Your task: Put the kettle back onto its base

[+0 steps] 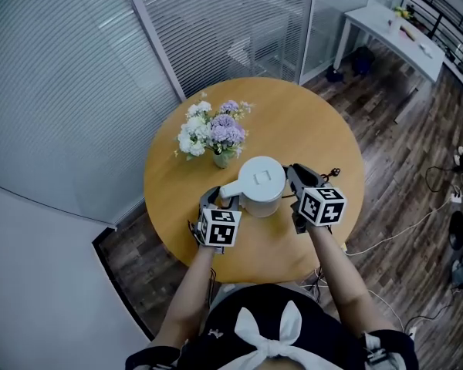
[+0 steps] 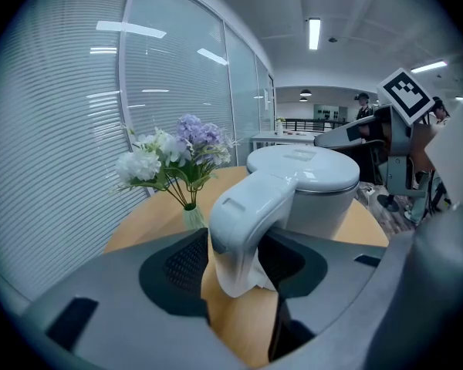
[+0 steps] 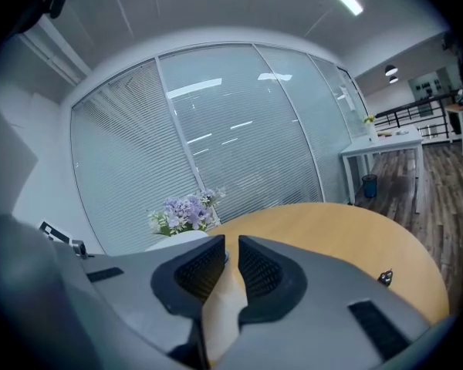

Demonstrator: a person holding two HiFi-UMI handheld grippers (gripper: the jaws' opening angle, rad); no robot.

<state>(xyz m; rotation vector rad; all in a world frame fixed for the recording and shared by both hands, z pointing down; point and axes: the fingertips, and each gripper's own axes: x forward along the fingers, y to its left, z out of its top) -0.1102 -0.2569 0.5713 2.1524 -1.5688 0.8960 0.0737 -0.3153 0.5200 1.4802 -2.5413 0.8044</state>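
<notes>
My left tool (image 1: 218, 200) is clamped on the handle (image 2: 243, 230) of the kettle (image 1: 261, 183), which stands upright on the tabletop (image 1: 316, 122) just beside the flowers (image 1: 214, 133). I see no separate base (it may sit hidden underneath), so I judge the placing done or nearly so, with only the letting go left. My right tool (image 1: 296, 177) is pinched together, empty, beside the body. The kettle is white and squat, lid down.
</notes>
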